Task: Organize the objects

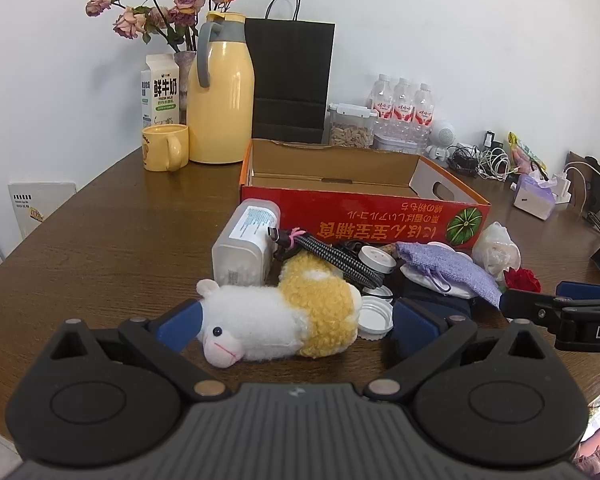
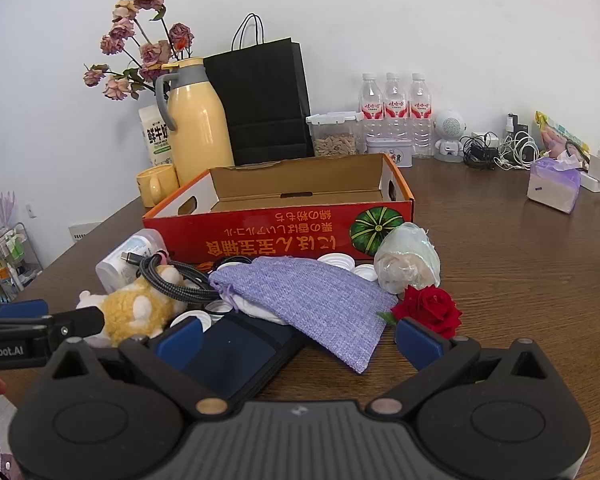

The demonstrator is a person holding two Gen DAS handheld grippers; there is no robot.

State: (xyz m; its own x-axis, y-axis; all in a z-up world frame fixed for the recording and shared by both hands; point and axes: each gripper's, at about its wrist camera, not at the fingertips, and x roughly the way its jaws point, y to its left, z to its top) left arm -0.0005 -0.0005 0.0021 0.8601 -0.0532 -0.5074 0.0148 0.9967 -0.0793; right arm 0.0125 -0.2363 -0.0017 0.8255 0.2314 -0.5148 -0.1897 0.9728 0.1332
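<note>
An empty red cardboard box (image 1: 380, 222) (image 2: 260, 236) stands on the brown table behind a pile of small things. In the left wrist view a white-and-yellow plush sheep (image 1: 276, 320) lies between the wide-apart fingers of my left gripper (image 1: 298, 326), which is open and not pressing it. Behind the sheep are a clear plastic container (image 1: 242, 246), a braided cable (image 1: 340, 258) and white lids (image 1: 376, 314). My right gripper (image 2: 298, 342) is open over a dark blue wallet (image 2: 240, 352) and a lilac knitted pouch (image 2: 316, 300). A red rose (image 2: 430, 310) and a crumpled plastic bag (image 2: 406, 258) lie to the right.
At the back stand a yellow thermos (image 1: 220, 92), yellow mug (image 1: 166, 148), milk carton (image 1: 160, 92), dried flowers, black paper bag (image 1: 290, 80), jar of seeds (image 2: 334, 136), water bottles (image 2: 396, 112), a small white robot figure, tangled chargers and a tissue pack (image 2: 554, 186).
</note>
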